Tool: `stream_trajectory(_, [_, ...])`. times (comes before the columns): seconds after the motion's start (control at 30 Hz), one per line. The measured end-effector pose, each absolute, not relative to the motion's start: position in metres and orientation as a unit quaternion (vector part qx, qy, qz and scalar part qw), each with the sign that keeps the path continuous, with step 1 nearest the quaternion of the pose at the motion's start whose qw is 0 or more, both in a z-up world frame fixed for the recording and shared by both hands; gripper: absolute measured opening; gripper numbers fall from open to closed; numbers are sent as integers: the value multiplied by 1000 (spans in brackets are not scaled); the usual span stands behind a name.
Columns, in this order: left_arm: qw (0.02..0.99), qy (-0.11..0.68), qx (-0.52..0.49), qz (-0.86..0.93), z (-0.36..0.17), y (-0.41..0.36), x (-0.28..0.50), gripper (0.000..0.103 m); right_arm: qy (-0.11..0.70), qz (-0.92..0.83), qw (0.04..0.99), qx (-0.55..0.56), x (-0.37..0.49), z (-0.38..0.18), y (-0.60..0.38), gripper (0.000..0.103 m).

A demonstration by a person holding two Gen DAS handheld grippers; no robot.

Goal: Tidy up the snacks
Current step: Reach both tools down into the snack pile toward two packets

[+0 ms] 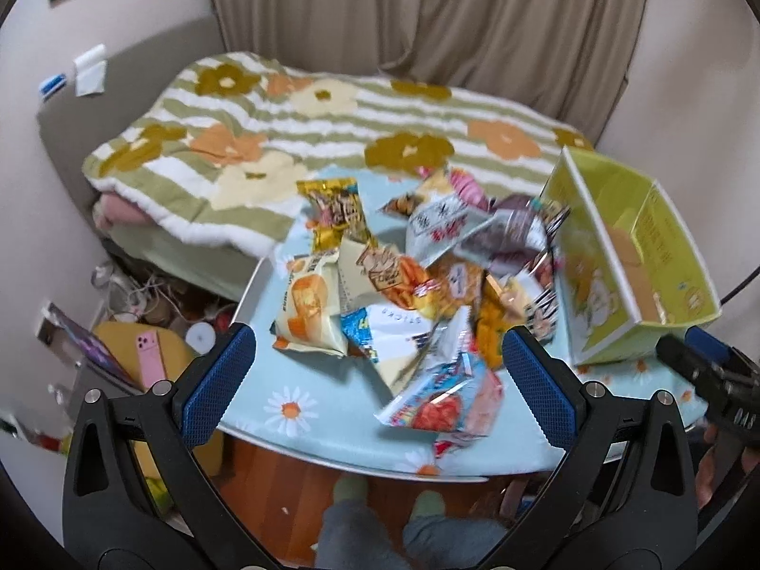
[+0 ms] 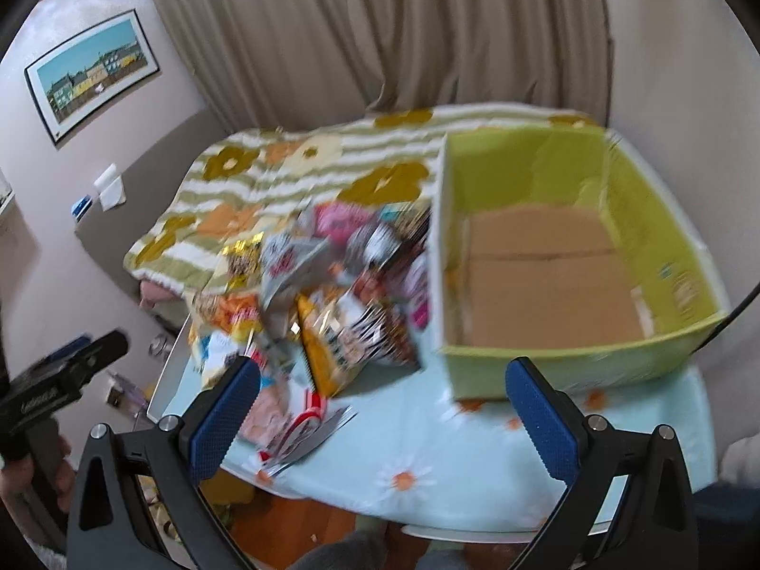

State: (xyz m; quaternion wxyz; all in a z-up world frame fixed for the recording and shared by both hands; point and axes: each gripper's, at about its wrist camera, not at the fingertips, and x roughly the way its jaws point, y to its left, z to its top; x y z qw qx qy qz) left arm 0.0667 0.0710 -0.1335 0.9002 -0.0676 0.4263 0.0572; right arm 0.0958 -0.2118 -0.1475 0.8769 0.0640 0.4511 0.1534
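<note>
A heap of snack packets (image 1: 418,280) lies on a small table with a light blue daisy cloth (image 1: 294,408). A yellow-green cardboard box (image 1: 636,256) stands open and empty to the right of the heap. In the right wrist view the heap (image 2: 323,294) is left of the box (image 2: 560,256), whose brown bottom is bare. My left gripper (image 1: 380,370) is open and empty, above the near edge of the heap. My right gripper (image 2: 380,408) is open and empty, above the cloth (image 2: 427,446) in front of the box.
A bed with a flowered striped blanket (image 1: 294,133) lies behind the table, with curtains (image 1: 427,14) beyond. Clutter, cables and a pink phone (image 1: 149,356) lie on the floor to the left. The person's knees (image 1: 408,532) are below the table's near edge.
</note>
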Motion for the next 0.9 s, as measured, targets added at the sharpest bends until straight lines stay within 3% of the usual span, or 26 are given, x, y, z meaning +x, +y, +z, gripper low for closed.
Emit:
stream_trajectory(0.4, [864, 502, -12, -46, -205, 94, 144, 103, 497, 152, 854, 22, 90, -212, -138, 103])
stream_trajectory(0.9, [849, 510, 87, -108, -237, 65, 178, 102, 505, 191, 840, -56, 102, -257, -85, 103])
